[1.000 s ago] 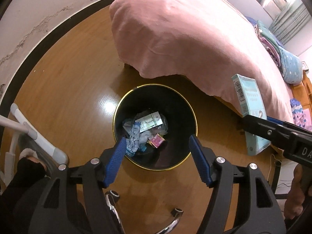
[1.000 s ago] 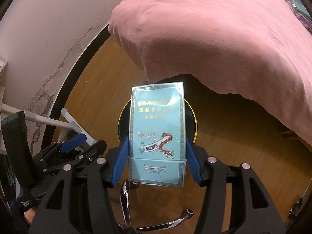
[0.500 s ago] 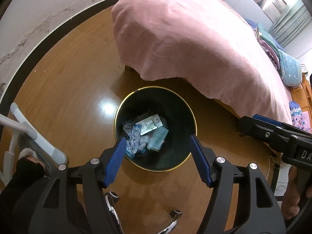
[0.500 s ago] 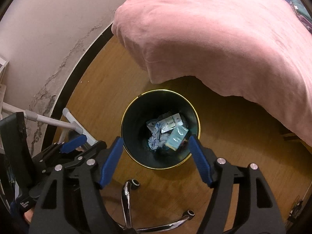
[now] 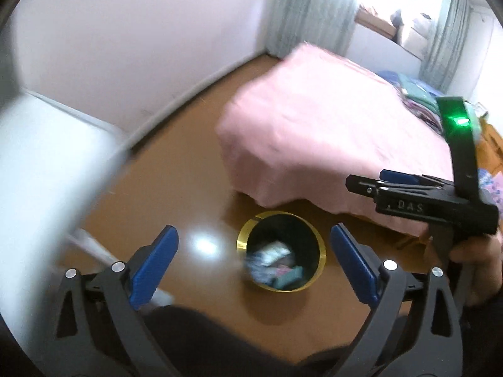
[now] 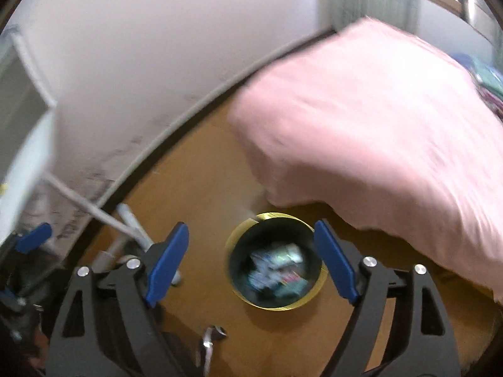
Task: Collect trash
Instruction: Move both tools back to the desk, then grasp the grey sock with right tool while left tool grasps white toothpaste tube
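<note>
A black trash bin with a gold rim (image 5: 319, 242) stands on the wood floor by the bed; it also shows in the right wrist view (image 6: 232, 238). Inside lie crumpled wrappers and a light blue box (image 5: 289, 276), blurred (image 6: 295, 286). My left gripper (image 5: 254, 264) is open and empty, high above the bin. My right gripper (image 6: 251, 264) is open and empty, also above the bin; it shows from the side in the left wrist view (image 5: 408, 194).
A bed with a pink cover (image 5: 314, 132) (image 6: 377, 132) overhangs beside the bin. A white rack or furniture frame (image 6: 78, 201) stands left by the wall. A chair's chrome leg (image 6: 210, 339) is below. Both views are motion-blurred.
My right gripper opened and the light blue box dropped into the bin. Both grippers have since risen and tilted up, so the bin looks smaller and the room's walls show.
</note>
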Tool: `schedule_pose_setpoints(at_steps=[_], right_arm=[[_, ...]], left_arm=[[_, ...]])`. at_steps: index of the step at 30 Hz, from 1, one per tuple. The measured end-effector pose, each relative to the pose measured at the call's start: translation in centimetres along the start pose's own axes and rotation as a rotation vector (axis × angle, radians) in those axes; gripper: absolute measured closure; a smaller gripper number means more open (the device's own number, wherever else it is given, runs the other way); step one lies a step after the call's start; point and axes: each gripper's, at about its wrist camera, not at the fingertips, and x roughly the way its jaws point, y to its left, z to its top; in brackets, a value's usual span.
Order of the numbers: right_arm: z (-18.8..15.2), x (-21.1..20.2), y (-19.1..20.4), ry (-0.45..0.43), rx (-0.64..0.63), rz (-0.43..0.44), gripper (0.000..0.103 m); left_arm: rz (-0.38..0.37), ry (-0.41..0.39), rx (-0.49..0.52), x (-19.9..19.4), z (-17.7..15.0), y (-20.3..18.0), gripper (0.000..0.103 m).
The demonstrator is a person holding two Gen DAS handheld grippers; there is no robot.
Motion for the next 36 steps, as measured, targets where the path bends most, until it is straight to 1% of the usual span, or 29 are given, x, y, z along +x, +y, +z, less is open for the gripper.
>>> schedule_pose_setpoints(at_steps=[2, 3, 5, 6, 7, 8, 9, 10, 11, 13, 15, 17, 19, 21, 23, 24, 25, 27, 28, 29, 30, 31, 33, 35, 36], right_arm=[[0.5, -1.5, 3.8, -0.025, -0.057, 0.076, 0.023], [0.7, -2.1, 6.3, -0.032, -0.099, 0.12, 0.023], [1.1, -2.9, 11.7, -0.03, -0.189, 0.214, 0.023], [1.2, -3.2, 13.8, -0.028, -0.224, 0.251, 0.023], [1.4, -3.5, 16.4, -0.026, -0.265, 0.296, 0.023], [1.6, -3.8, 20.5, -0.015, -0.325, 0.366, 0.023], [1.6, -3.9, 23.3, -0.004, -0.361, 0.411, 0.023], [1.5, -3.9, 26.9, 0.016, -0.408, 0.469, 0.023], [1.5, -3.9, 29.3, 0.034, -0.439, 0.509, 0.023], [1.0, -3.7, 36.4, 0.091, -0.521, 0.612, 0.026], [0.3, -3.7, 42.2, 0.117, -0.589, 0.661, 0.029], [-0.6, -3.4, 47.6, 0.136, -0.661, 0.681, 0.032], [-1.3, -2.6, 52.2, 0.175, -0.71, 0.702, 0.036], [-1.5, -1.7, 56.2, 0.2, -0.736, 0.702, 0.037], [-1.1, -0.3, 59.2, 0.199, -0.742, 0.678, 0.043], [-1.0, 0.2, 60.0, 0.204, -0.74, 0.672, 0.046], [-0.8, 0.9, 61.1, 0.217, -0.736, 0.665, 0.047], [-0.7, 2.1, 62.2, 0.238, -0.735, 0.647, 0.051], [-0.7, 2.7, 62.8, 0.25, -0.738, 0.636, 0.055], [-0.7, 2.9, 63.4, 0.261, -0.744, 0.637, 0.061], [-0.8, 3.1, 63.7, 0.266, -0.754, 0.639, 0.078], [-0.8, 3.0, 63.8, 0.259, -0.762, 0.64, 0.079], [-0.4, 2.2, 63.4, 0.248, -0.747, 0.677, 0.083], [0.1, 1.0, 62.6, 0.223, -0.74, 0.708, 0.083], [0.4, 0.3, 62.1, 0.215, -0.741, 0.721, 0.084]], left_arm=[[0.073, -0.037, 0.002, -5.3, -0.1, 3.2, 0.007], [0.099, -0.052, 0.0, -7.1, -0.3, 4.5, 0.007], [0.189, -0.076, -0.019, -11.0, -1.2, 8.1, 0.007], [0.25, -0.082, -0.042, -13.0, -1.9, 10.4, 0.007], [0.312, -0.076, -0.075, -14.8, -2.8, 12.8, 0.007], [0.356, -0.069, -0.103, -16.1, -3.6, 14.6, 0.007], [0.415, -0.06, -0.148, -17.7, -4.8, 16.9, 0.007], [0.462, -0.056, -0.198, -19.3, -5.9, 19.0, 0.007], [0.515, -0.054, -0.257, -21.0, -7.6, 21.3, 0.007], [0.588, -0.049, -0.343, -23.4, -10.1, 24.1, 0.007], [0.631, -0.049, -0.427, -25.6, -12.8, 26.4, 0.007], [0.643, -0.059, -0.515, -27.6, -15.5, 28.2, 0.007], [0.644, -0.061, -0.565, -28.7, -17.2, 29.3, 0.007], [0.653, -0.056, -0.596, -29.3, -18.4, 30.4, 0.007], [0.658, -0.053, -0.598, -29.7, -19.1, 30.8, 0.007], [0.658, -0.053, -0.595, -29.7, -19.2, 31.0, 0.007], [0.655, -0.05, -0.591, -29.7, -19.2, 31.4, 0.007], [0.654, -0.033, -0.583, -29.6, -19.6, 32.2, 0.007], [0.655, -0.025, -0.579, -29.6, -19.8, 32.7, 0.007], [0.656, -0.018, -0.571, -29.4, -19.8, 33.0, 0.007], [0.66, -0.004, -0.558, -29.3, -19.8, 33.4, 0.007], [0.668, 0.013, -0.541, -29.1, -19.6, 33.8, 0.007], [0.679, 0.037, -0.501, -28.5, -19.2, 34.4, 0.007], [0.687, 0.056, -0.458, -27.9, -18.5, 35.0, 0.007], [0.68, 0.061, -0.428, -27.5, -18.0, 35.3, 0.007]])
